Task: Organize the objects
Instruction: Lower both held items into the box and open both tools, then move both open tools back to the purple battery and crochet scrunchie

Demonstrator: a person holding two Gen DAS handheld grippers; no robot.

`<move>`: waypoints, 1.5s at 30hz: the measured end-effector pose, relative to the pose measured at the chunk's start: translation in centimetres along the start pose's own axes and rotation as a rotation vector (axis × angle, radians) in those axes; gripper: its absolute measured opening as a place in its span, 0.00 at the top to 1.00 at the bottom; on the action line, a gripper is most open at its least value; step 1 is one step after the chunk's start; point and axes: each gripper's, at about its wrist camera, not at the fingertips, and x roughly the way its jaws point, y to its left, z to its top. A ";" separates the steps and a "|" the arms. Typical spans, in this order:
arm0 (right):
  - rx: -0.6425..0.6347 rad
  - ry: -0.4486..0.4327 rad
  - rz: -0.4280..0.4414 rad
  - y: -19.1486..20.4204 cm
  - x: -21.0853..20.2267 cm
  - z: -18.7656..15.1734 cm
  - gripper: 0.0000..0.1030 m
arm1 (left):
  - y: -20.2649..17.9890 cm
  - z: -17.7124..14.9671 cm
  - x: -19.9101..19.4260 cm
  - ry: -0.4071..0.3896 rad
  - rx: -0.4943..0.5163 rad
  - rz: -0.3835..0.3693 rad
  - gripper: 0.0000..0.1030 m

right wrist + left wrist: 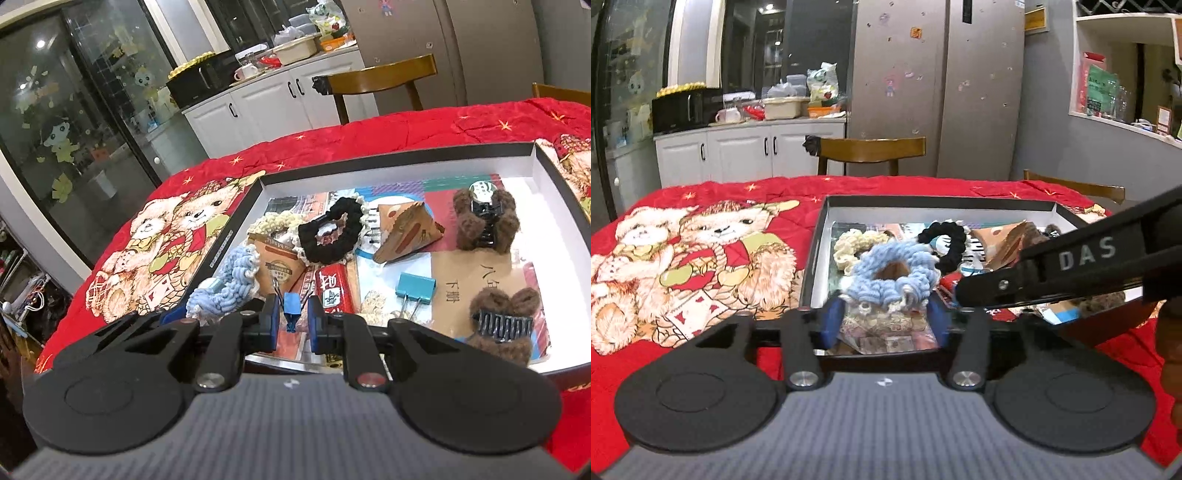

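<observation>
A black-rimmed tray [820, 236] [369, 158] on the red cloth holds hair ties, clips and packets. My left gripper [884, 314] has its blue pads on either side of a blue and white scrunchie [890, 275] [229, 284] at the tray's near left. My right gripper [291, 314] is shut on a small blue binder clip [291, 304] and holds it over the tray's front edge. The right gripper's arm [1052, 273] crosses the left wrist view. A black scrunchie [330, 230] and a cream one [275, 221] lie behind.
Two brown furry claw clips [484, 218] [504, 319], a larger teal binder clip [415, 288], brown triangular packets [406, 230] and a red packet [330, 290] lie in the tray. Wooden chairs [871, 151] stand beyond the table, before a fridge [938, 85] and white cabinets [750, 151].
</observation>
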 end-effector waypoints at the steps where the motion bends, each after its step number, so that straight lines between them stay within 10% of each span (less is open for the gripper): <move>1: 0.001 0.000 0.006 0.0 0.0 0.0 0.78 | -0.1 0.0 -0.1 -0.001 0.004 0.006 0.34; 9: 0.017 -0.030 0.020 0.0 -0.9 0.4 0.44 | 0.6 -0.1 -1.2 -0.025 -0.017 0.002 0.32; 23: -0.046 -0.232 0.076 3.1 -8.7 1.4 0.18 | 0.4 2.2 -7.9 -0.191 0.023 -0.123 0.28; 33: -0.158 -0.383 0.001 4.0 -17.3 -2.8 0.16 | -1.1 1.3 -14.4 -0.243 0.112 -0.281 0.19; 45: 0.002 -0.242 0.046 0.4 -11.2 -6.9 0.24 | -1.6 -3.9 -11.3 -0.076 0.245 -0.198 0.19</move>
